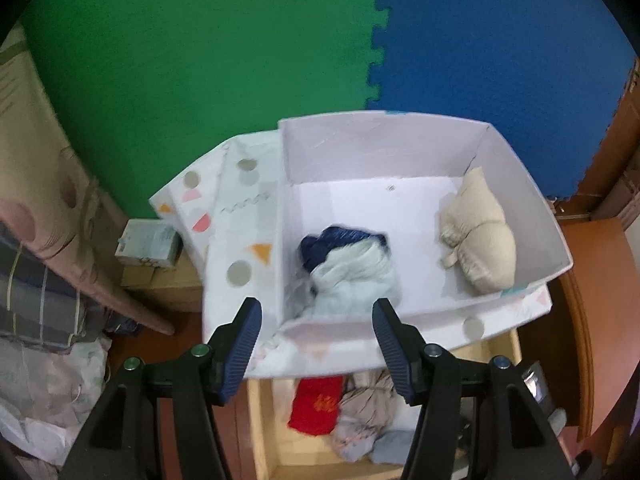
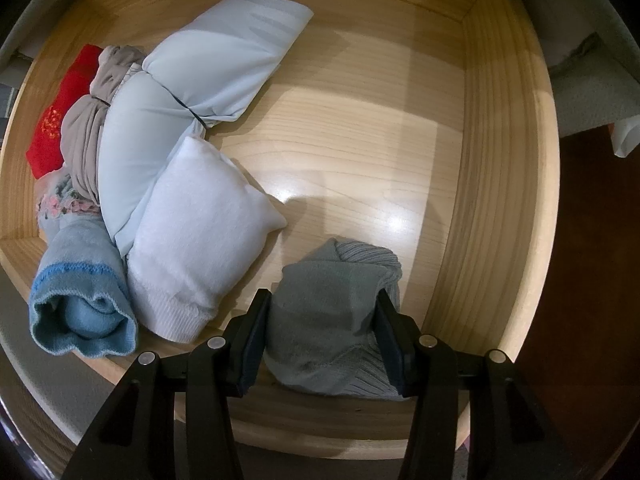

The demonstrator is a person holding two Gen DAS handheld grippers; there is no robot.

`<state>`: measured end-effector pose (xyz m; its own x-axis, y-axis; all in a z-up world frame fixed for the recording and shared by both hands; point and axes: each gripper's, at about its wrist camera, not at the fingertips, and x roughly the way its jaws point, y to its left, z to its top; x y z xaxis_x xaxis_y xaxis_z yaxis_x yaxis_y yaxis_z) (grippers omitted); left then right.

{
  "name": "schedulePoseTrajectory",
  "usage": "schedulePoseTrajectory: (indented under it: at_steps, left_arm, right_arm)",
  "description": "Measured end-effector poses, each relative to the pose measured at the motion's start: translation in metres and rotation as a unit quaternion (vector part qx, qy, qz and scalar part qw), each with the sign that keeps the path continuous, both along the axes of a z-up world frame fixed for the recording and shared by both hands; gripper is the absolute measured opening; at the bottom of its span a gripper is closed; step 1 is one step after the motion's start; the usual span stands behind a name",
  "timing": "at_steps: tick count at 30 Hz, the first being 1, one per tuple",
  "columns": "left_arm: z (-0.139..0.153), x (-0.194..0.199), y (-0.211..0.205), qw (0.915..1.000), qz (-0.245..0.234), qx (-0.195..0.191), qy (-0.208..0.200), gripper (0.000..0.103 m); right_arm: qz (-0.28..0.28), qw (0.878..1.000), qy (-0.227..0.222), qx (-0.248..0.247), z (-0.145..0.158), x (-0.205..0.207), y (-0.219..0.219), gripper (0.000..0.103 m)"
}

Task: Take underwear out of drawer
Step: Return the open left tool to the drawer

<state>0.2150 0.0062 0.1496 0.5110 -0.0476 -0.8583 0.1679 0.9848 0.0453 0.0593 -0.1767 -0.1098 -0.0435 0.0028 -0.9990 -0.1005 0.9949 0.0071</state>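
The wooden drawer (image 2: 360,128) fills the right wrist view, its floor half bare, with rolled garments crowded along its left side: a pale blue bundle (image 2: 192,92), a white roll (image 2: 196,240), a blue-edged roll (image 2: 80,300), and a red piece (image 2: 56,120) against the wall. In the left wrist view a white box (image 1: 400,148) sits above the drawer, already holding a navy and pale-blue heap (image 1: 348,264) and a beige bundle (image 1: 480,236). The right gripper (image 2: 320,336) points straight down and is clamped on a grey ribbed roll (image 2: 332,320), both pads pressing its flanks while it rests on the drawer floor near the front wall. The left gripper (image 1: 316,344) hangs over the box's near rim with its fingers spread and nothing between them. The likely trouble is the grey roll: it is soft and loosely wound, so a lift could let it unfurl or slip through the pads, and the close front wall could snag it.
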Motion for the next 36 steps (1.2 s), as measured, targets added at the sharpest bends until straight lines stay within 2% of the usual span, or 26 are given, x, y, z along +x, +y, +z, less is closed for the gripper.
schedulePoseTrajectory:
  at_steps: [7, 10, 18, 23, 32, 36]
  left_arm:
    - [-0.026, -0.043, 0.037, 0.9997, 0.020, 0.014, 0.006, 0.059]
    - [-0.048, -0.059, 0.048, 0.9991, 0.030, 0.024, 0.018, 0.059]
    - [-0.124, -0.088, 0.068, 0.9951, 0.066, -0.001, 0.073, 0.059]
    - [-0.157, -0.100, 0.073, 0.9929, 0.084, -0.008, 0.084, 0.059]
    - [-0.192, -0.109, 0.070, 0.9909, 0.095, -0.025, 0.092, 0.059]
    - [-0.202, -0.112, 0.065, 0.9909, 0.094, -0.021, 0.094, 0.059]
  right_arm:
    - [-0.007, 1.000, -0.004, 0.003, -0.001, -0.001, -0.002, 0.047]
    - [-0.015, 1.000, -0.009, 0.011, 0.000, 0.000, -0.006, 0.045]
    - [-0.024, 0.999, -0.026, 0.013, 0.004, -0.003, -0.013, 0.040]
    - [-0.027, 0.999, -0.035, 0.008, 0.006, -0.005, -0.015, 0.040]
    - [-0.031, 0.998, -0.053, 0.000, 0.020, -0.011, -0.011, 0.039]
    - [-0.040, 0.997, -0.059, -0.001, 0.023, -0.015, -0.013, 0.039]
